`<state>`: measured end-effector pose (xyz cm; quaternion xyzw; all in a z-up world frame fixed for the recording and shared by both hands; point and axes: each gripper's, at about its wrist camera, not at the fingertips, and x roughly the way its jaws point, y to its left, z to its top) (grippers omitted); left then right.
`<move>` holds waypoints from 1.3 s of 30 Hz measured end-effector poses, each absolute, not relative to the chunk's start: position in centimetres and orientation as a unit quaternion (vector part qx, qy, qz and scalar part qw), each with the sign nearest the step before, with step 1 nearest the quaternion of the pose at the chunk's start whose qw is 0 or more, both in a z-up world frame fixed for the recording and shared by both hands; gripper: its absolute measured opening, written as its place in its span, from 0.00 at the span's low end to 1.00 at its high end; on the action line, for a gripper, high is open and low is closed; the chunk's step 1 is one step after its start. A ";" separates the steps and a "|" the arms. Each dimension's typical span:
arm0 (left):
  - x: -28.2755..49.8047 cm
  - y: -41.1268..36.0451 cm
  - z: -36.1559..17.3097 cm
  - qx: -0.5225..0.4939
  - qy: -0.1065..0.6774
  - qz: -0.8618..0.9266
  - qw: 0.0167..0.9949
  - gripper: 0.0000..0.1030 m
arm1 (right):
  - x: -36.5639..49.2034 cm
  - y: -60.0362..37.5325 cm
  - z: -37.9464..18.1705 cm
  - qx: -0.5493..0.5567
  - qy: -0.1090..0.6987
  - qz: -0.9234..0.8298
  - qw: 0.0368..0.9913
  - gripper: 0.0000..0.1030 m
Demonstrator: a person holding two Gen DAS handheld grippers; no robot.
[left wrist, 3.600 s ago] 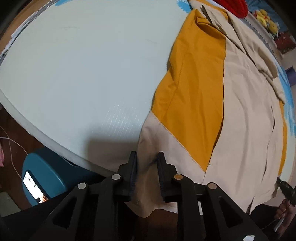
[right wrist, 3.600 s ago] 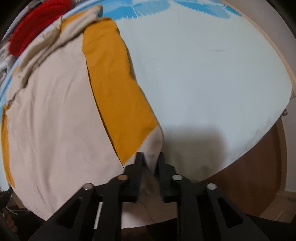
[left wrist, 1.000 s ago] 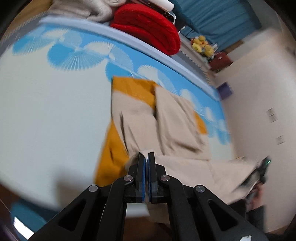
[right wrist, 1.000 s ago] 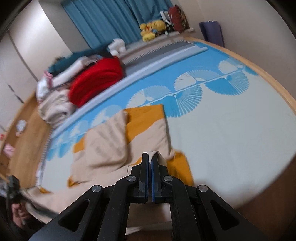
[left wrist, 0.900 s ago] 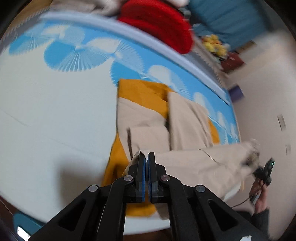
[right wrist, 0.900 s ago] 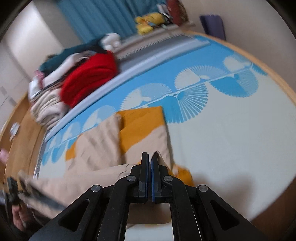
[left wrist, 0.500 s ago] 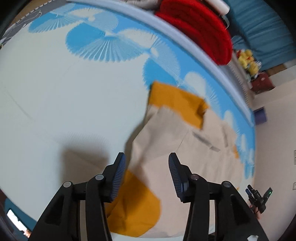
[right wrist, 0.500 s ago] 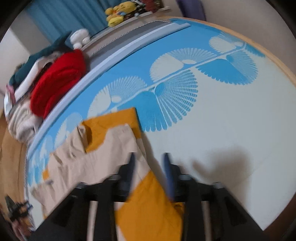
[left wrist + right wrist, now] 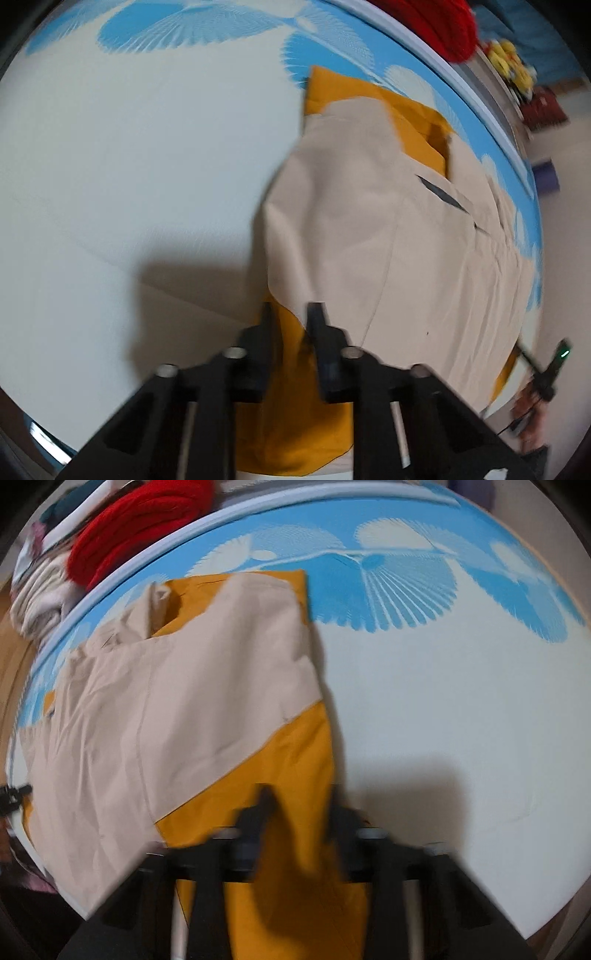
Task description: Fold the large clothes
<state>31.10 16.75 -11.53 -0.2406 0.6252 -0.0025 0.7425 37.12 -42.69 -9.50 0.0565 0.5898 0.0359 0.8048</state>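
A large beige and mustard-yellow garment [image 9: 388, 236] lies folded over on the pale bed sheet [image 9: 110, 166]; its beige upper layer covers the far part and a yellow panel shows at the near edge. It also fills the left of the right wrist view [image 9: 192, 701]. My left gripper [image 9: 291, 314] is open and empty, over the near yellow panel at the garment's left edge. My right gripper [image 9: 299, 794] is open and empty, over the yellow panel [image 9: 295, 775] at the garment's right edge. The right view is blurred.
The sheet [image 9: 461, 701] has blue fan prints along its far side. A red knit pile [image 9: 136, 517] and folded pale clothes [image 9: 37, 587] lie beyond the bed's far edge. Yellow plush toys [image 9: 511, 61] sit far right. The mattress edge runs just below both grippers.
Both grippers carried the garment's near hem up and over to the far side, then opened and let go. The fabric now lies doubled and both grippers have drawn back toward the near edge.
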 end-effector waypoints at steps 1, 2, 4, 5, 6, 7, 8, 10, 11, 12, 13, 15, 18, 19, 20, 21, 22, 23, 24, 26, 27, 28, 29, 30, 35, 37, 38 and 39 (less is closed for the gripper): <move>31.3 16.4 -10.5 -0.226 0.614 -0.005 0.756 0.03 | 36.9 -42.2 -8.9 0.043 0.581 0.037 0.812 0.05; 31.3 16.3 -8.8 -0.208 0.588 -0.002 0.782 0.02 | 36.8 -41.9 -7.9 0.036 0.564 0.042 0.824 0.04; 31.1 16.4 -5.6 -0.197 0.532 -0.008 0.823 0.02 | 36.5 -42.4 -4.9 0.063 0.516 0.046 0.853 0.04; 30.9 16.5 -3.7 -0.192 0.497 -0.008 0.846 0.02 | 36.3 -42.9 -3.6 0.079 0.491 0.045 0.866 0.04; 30.9 16.5 -2.6 -0.192 0.476 -0.006 0.858 0.02 | 35.9 -43.5 -1.9 0.100 0.456 0.042 0.883 0.03; 31.0 16.6 -1.8 -0.193 0.456 -0.002 0.869 0.02 | 35.8 -43.8 -0.9 0.115 0.430 0.043 0.894 0.03; 31.3 16.6 -1.1 -0.189 0.439 0.004 0.879 0.02 | 35.7 -44.0 0.2 0.124 0.403 0.041 0.906 0.03; 32.1 16.6 -0.8 -0.189 0.418 0.021 0.888 0.04 | 36.1 -43.6 1.2 0.119 0.362 0.023 0.924 0.03; 32.7 16.7 -0.9 -0.189 0.414 0.031 0.890 0.10 | 36.7 -43.1 1.3 0.113 0.350 0.013 0.930 0.03; 33.4 16.9 -1.3 -0.189 0.413 0.041 0.890 0.12 | 37.4 -42.7 1.1 0.108 0.346 0.003 0.932 0.04; 34.5 17.0 -2.5 -0.190 0.427 0.056 0.882 0.17 | 38.1 -42.5 0.7 0.105 0.349 -0.008 0.931 0.05; 35.9 17.2 -4.7 -0.198 0.475 0.078 0.854 0.37 | 40.7 -42.3 -1.6 0.107 0.387 -0.038 0.915 0.16; 35.6 17.8 -6.8 -0.218 0.524 0.080 0.819 0.36 | 43.1 -42.3 -6.3 0.107 0.487 -0.065 0.865 0.18; 35.3 17.7 -7.4 -0.220 0.550 0.062 0.803 0.36 | 43.2 -42.5 -7.3 0.103 0.511 -0.071 0.850 0.21; 35.2 17.4 -8.1 -0.224 0.566 0.040 0.793 0.38 | 43.3 -42.7 -8.9 0.098 0.548 -0.069 0.828 0.23; 35.0 16.9 -9.1 -0.223 0.590 0.010 0.775 0.39 | 43.1 -42.6 -10.0 0.088 0.574 -0.064 0.812 0.30; 34.6 16.4 -9.8 -0.218 0.608 -0.002 0.763 0.39 | 42.6 -42.7 -10.6 0.075 0.589 -0.062 0.802 0.34; 34.1 15.9 -11.1 -0.201 0.637 -0.009 0.744 0.39 | 42.3 -42.6 -11.1 0.057 0.597 -0.057 0.798 0.34; 33.8 15.7 -11.7 -0.188 0.649 -0.004 0.737 0.39 | 42.1 -42.5 -11.0 0.047 0.597 -0.050 0.799 0.34; 33.6 15.9 -12.2 -0.180 0.654 -0.003 0.735 0.39 | 41.7 -42.7 -10.6 0.050 0.593 -0.040 0.803 0.32; 33.4 16.1 -12.3 -0.187 0.653 -0.007 0.734 0.37 | 41.4 -42.9 -10.5 0.057 0.592 -0.036 0.803 0.16; 33.3 16.1 -12.4 -0.192 0.651 -0.010 0.734 0.15 | 41.1 -43.0 -10.5 0.060 0.593 -0.033 0.803 0.03; 33.2 16.1 -12.1 -0.196 0.646 -0.015 0.738 0.01 | 41.1 -43.0 -10.2 0.056 0.587 -0.032 0.807 0.03; 33.2 16.2 -11.5 -0.193 0.634 -0.011 0.749 0.00 | 40.9 -42.9 -9.7 0.054 0.577 -0.031 0.815 0.02; 32.6 17.1 -9.7 -0.150 0.597 0.048 0.787 0.00 | 40.3 -45.4 -8.0 0.105 0.533 -0.086 0.835 0.02; 31.5 16.6 -9.4 -0.157 0.608 0.021 0.778 0.00 | 40.3 -45.5 -9.5 0.112 0.560 -0.092 0.816 0.02; 30.9 15.7 -8.2 -0.149 0.596 -0.008 0.789 0.00 | 40.3 -45.2 -9.8 0.098 0.571 -0.103 0.809 0.03; 30.2 14.8 -7.1 -0.132 0.582 -0.033 0.802 0.00 | 40.1 -44.9 -9.3 0.086 0.566 -0.111 0.812 0.09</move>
